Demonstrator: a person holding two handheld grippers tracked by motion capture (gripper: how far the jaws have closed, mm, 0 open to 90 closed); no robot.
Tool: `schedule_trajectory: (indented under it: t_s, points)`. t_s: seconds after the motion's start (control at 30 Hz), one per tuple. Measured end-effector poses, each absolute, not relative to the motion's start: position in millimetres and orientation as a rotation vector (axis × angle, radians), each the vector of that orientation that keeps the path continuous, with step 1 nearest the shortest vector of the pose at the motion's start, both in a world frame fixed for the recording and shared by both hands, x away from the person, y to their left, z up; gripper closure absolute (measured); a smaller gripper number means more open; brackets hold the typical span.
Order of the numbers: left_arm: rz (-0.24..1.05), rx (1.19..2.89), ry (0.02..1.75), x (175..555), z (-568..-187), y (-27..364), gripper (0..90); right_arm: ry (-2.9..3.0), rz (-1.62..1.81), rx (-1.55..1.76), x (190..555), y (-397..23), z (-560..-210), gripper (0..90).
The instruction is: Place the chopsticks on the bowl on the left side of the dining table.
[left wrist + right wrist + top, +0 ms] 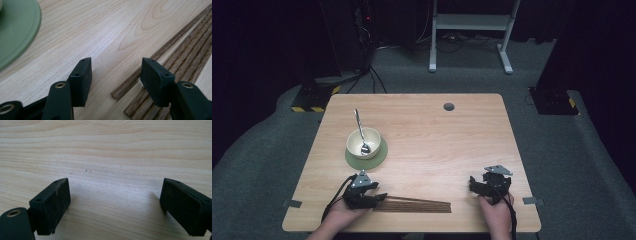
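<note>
The left gripper (115, 75) rests low over the table (452, 135) with its jaws apart and empty; the bundle of dark wooden chopsticks (180, 55) lies flat just beside its right jaw, with the near ends at the fingertips. The right gripper (115, 205) stands well apart, jaws wide and empty above bare wood. The sticks are judged light, stiff and thin, prone to roll or scatter; grip one across its width near the end.
</note>
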State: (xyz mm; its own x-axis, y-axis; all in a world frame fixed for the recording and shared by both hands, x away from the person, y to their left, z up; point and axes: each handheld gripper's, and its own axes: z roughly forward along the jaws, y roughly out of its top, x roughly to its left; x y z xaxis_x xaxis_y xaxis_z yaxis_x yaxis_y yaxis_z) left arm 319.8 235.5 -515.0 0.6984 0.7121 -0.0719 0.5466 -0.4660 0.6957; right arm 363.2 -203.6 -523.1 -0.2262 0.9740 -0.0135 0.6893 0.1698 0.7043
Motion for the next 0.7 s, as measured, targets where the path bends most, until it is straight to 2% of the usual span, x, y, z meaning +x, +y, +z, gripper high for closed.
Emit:
schedule_trajectory:
  t_s: [0.27, 0.7]
  points:
    - [0.342, 2.204, 0.926, 318.8, -515.6, 230.0, 47.4, 1.984, 0.805, 1.567, 363.3, -203.5, -523.1, 9.3]
    - [0.392, 2.242, 0.811, 312.7, -516.0, 225.4, 66.8, 1.984, 0.805, 1.567, 363.2, -203.6, -523.1, 9.4]
